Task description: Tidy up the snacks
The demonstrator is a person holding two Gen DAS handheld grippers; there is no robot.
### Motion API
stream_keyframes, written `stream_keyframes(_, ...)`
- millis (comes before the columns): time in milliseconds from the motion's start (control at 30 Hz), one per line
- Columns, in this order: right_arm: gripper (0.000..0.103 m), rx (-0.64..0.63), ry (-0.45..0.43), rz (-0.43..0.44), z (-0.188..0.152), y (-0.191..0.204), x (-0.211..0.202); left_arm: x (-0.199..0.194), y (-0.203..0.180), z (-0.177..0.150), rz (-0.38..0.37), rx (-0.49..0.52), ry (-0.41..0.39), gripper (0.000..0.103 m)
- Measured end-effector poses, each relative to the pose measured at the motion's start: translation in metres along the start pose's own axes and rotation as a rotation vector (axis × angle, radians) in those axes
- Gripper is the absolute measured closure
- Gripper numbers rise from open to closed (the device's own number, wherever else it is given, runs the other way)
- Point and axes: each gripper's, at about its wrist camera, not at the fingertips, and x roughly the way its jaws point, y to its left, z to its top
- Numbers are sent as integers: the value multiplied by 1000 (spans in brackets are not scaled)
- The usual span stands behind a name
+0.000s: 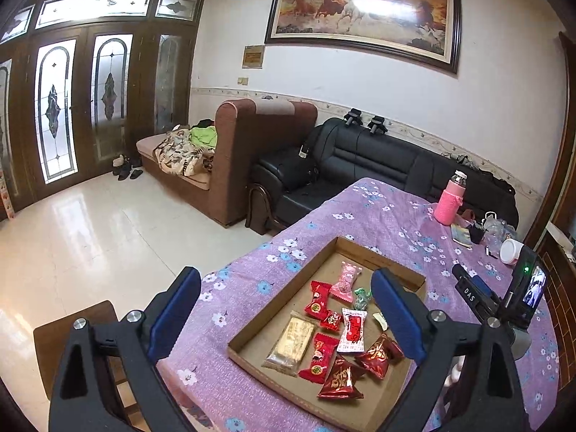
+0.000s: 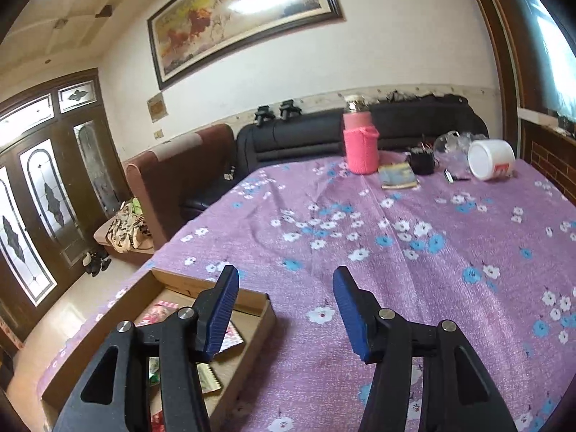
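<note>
We hold the left gripper [image 1: 286, 309] spread wide and empty above the cardboard tray [image 1: 381, 255], where the snacks [image 1: 336, 338] already lie gathered on the purple tablecloth [image 2: 360, 216]; our right gripper [image 2: 286, 309], also parted and empty, hangs just beside the tray, likely backing off

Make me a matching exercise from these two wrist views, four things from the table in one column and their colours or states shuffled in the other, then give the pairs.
Things
1. bottle sleeve
2. white tub
3. cardboard tray
4. tablecloth

Descriptions
A. lying on its side
B. purple with white and blue flowers
C. pink knit
D. holding wrapped snacks

Pairs: 1-C, 2-A, 3-D, 4-B
</note>
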Motion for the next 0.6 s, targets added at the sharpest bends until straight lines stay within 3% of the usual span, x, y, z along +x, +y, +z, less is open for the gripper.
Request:
stream_keyframes(333, 39, -114, -45, 111, 4, 38, -44, 15, -10, -24, -35, -14, 21, 7)
stream_keyframes(400, 30, -166, -30, 140, -5, 46, -68, 22, -17, -31, -53, -5, 32, 7)
stream_keyframes(600, 27, -207, -2, 51, -40, 37, -110, 39, -42, -45, -128, 6, 85, 7)
